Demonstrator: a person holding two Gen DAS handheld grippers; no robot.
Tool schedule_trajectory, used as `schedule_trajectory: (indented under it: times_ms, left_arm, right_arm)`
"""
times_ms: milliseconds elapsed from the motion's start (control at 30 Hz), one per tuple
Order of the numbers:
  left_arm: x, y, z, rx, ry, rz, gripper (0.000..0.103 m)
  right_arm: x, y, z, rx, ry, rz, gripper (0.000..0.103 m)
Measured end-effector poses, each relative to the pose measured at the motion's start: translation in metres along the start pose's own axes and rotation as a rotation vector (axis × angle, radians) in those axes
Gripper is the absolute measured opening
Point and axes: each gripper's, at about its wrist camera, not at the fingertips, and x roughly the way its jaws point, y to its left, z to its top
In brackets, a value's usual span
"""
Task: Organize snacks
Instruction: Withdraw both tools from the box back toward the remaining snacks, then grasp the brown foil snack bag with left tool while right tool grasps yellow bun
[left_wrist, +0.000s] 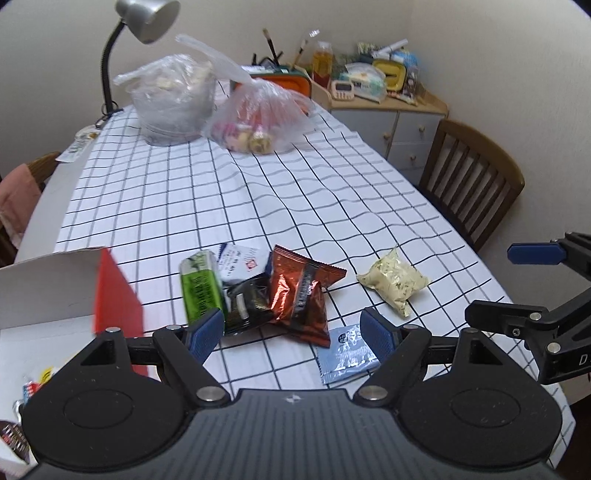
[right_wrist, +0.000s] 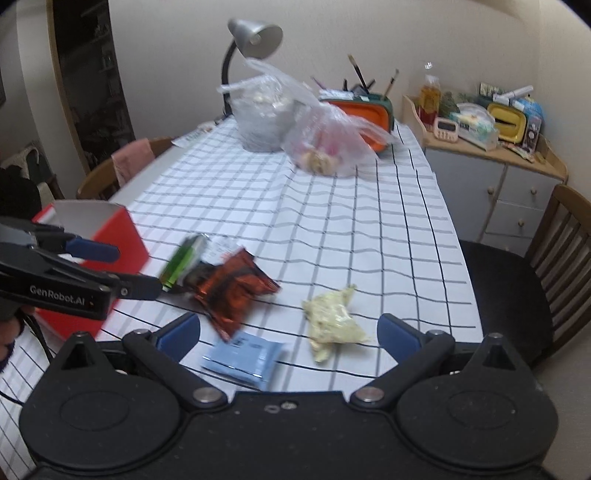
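Loose snacks lie on the checked tablecloth (left_wrist: 280, 192): a green packet (left_wrist: 199, 288), a black packet (left_wrist: 245, 302), a red-brown packet (left_wrist: 301, 291), a white packet (left_wrist: 240, 258), a pale yellow packet (left_wrist: 393, 280) and a light blue packet (left_wrist: 347, 354). My left gripper (left_wrist: 291, 332) is open just above the near side of this pile, with nothing between its fingers. A red box (left_wrist: 114, 295) with a white inside stands to its left and holds some snacks. My right gripper (right_wrist: 288, 334) is open over the light blue packet (right_wrist: 245, 356), beside the pale yellow packet (right_wrist: 334, 321).
Two filled clear plastic bags (left_wrist: 258, 118) and a grey desk lamp (left_wrist: 147, 18) stand at the table's far end. A wooden chair (left_wrist: 472, 184) and a cluttered cabinet (left_wrist: 391, 110) are to the right. The table edge runs close on the right.
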Motion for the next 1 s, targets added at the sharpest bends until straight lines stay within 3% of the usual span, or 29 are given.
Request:
schedule_trajectory:
  times_ms: [567, 1000]
  left_arm:
    - [0.108, -0.013, 0.026, 0.065, 0.158, 0.024, 0.081]
    - [0.146, -0.015, 0.030, 0.122, 0.207, 0.097, 0.081]
  right_arm:
    - [0.087, -0.039, -0.004, -0.022, 0.115, -0.007, 0.095]
    - [0.127, -0.029, -0.003, -0.067, 0.148, -0.030, 0.083]
